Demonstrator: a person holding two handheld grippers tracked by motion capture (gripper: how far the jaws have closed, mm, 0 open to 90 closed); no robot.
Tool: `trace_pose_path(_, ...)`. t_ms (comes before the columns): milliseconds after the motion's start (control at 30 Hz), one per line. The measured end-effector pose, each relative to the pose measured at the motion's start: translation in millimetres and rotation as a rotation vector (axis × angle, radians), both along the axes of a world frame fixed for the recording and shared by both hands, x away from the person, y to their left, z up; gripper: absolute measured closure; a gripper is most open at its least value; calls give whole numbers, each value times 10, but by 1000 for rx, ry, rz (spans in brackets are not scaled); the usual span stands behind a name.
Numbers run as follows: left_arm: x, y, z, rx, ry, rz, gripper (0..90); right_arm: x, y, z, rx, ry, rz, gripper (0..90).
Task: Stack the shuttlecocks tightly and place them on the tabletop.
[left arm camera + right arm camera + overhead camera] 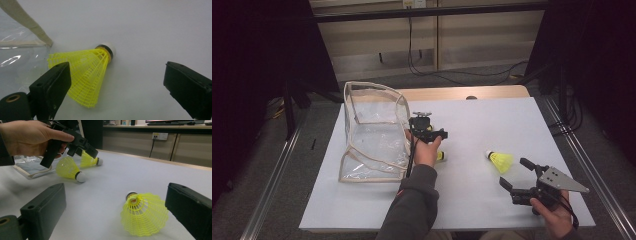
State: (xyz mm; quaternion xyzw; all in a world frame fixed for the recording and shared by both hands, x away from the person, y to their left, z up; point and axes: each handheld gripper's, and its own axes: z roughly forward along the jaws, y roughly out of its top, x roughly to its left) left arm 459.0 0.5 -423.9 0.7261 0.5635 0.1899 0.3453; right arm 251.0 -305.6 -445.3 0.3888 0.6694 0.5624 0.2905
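Our left claw (115, 82) gapes wide and empty over a yellow shuttlecock (86, 72) at centre-left of its frame, beside the clear bag (15, 50). We should centre on the skirt and close gently. Our right claw (116, 212), open, frames another shuttlecock (143, 213) lower right.

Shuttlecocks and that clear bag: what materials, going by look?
Shuttlecocks: yellow plastic skirt, moulded mesh ribs show; white cap with a dark band, likely foam or cork. Bag: glossy clear vinyl by its glare and creases, with beige trim, probably fabric.
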Motion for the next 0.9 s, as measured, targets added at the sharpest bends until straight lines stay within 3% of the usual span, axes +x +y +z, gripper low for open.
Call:
trace_pose_path(433,-5,48,83,-37,45,62,72,4,-3,7,3,-3,1,29)
trace_pose_path(767,30,31,80,-72,41,71,69,-11,-19,31,8,-13,0,29)
trace_pose_path(900,47,34,76,-87,35,74,118,-7,-21,30,10,-11,1,29)
